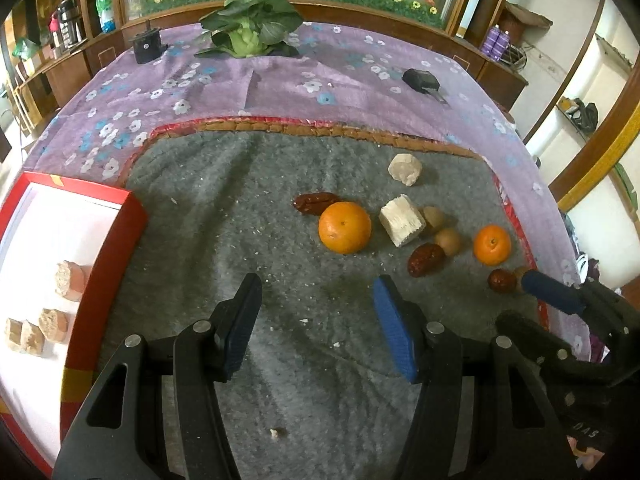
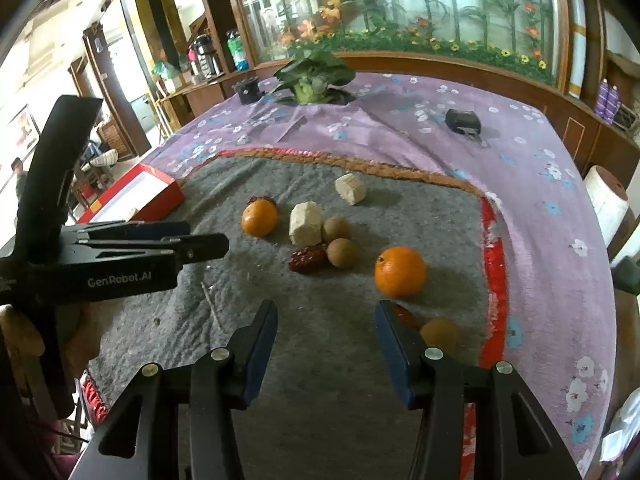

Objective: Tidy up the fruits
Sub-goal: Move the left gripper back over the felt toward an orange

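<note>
Both the left gripper [image 1: 316,312] and right gripper [image 2: 326,338] hang with jaws apart and empty over the grey mat [image 1: 240,220], where the near right orange [image 2: 400,271], firm, round and likely to roll, wants gripping across its middle

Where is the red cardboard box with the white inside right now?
The red cardboard box with the white inside sits at the left edge of the grey felt mat in the left wrist view, holding pale crumbly chunks.
</note>
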The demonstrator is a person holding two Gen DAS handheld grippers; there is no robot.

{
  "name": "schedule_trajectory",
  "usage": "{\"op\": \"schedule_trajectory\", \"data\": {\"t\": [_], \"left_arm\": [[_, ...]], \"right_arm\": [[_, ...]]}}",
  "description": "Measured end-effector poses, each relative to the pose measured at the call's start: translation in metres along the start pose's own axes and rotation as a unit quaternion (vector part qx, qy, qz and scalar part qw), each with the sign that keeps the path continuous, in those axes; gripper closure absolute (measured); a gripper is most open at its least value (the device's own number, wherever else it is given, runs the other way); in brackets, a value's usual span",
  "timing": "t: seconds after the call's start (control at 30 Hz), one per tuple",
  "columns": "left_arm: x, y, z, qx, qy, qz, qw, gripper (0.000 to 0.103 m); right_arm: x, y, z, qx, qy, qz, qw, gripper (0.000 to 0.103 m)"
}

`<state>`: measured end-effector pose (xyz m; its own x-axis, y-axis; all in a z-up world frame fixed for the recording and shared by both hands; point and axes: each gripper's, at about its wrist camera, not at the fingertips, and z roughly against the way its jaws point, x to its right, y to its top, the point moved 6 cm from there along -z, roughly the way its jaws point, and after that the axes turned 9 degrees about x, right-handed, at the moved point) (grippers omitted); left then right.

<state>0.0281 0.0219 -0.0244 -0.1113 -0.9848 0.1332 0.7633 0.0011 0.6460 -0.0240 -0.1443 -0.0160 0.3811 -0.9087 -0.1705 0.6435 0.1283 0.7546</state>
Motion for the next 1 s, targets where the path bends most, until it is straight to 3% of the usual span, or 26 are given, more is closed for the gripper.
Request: {"op": "schedule_trajectory", "data": {"t": [0.4,0.47,0.53,1.0], "left_arm": [[0.004,-0.003,0.003,0.007,-0.002,0.009,0.9999,0.045],[0.003,-0.004,0.003,0.005,-0.001,0.012,0.9999,0.045],[0.001,-0.004,0.003,0.004,0.002,0.017,0.9998,0.045],[0.015,0.004,-0.004,0.004,-0.005,0.009,0.9999,0.045]], "right_arm": [[0.017,-0.008,0.026,0.031,-0.022,0.017,0.999,0.046],[0.018,-0.009,0.032,0.045,-0.024,0.027,0.998,0.034],[0.017,-0.010,0.038,0.057,-0.030,0.038,0.997,0.029],[0.031,-0.020,0.040,0.037,-0.025,0.028,0.999,0.029]]}}
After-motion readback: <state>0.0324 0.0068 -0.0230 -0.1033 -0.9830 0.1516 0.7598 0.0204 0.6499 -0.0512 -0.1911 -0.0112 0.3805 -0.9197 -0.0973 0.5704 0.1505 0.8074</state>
